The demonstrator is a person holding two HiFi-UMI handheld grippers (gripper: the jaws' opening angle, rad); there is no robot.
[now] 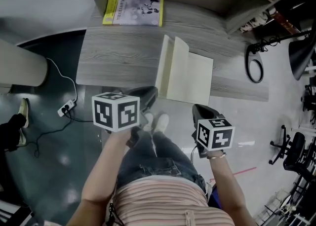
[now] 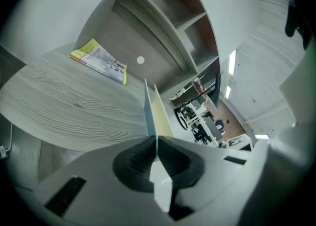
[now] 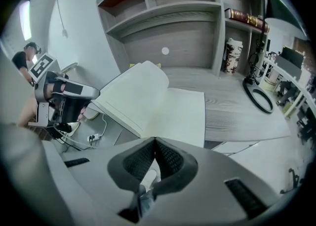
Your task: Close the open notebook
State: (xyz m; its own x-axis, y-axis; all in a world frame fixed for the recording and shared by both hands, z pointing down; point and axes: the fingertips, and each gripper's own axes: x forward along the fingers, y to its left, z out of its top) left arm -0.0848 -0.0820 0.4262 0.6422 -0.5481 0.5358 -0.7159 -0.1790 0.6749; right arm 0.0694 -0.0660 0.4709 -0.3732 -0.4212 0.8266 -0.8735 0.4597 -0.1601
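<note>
The open notebook (image 1: 190,79) lies at the desk's near edge with blank cream pages. Its right half rests flat, and its left half (image 1: 170,64) stands lifted, almost upright. My left gripper (image 1: 148,95) is shut on the near edge of that lifted half. In the left gripper view the leaf (image 2: 153,111) runs edge-on out of the left gripper (image 2: 156,143). My right gripper (image 1: 200,109) hangs just off the desk's edge below the flat page; its pads meet with nothing between them. The right gripper view shows the notebook (image 3: 163,106) ahead of the right gripper (image 3: 154,141) and the left gripper (image 3: 91,93) at the raised half.
A yellow book (image 1: 133,9) lies at the back of the grey wooden desk (image 1: 118,52). A black cable loop (image 1: 254,64) hangs off the desk's right end. Shelves (image 3: 168,3) rise behind. A power strip (image 1: 66,106) lies on the floor at left, and an office chair (image 1: 291,151) stands at right.
</note>
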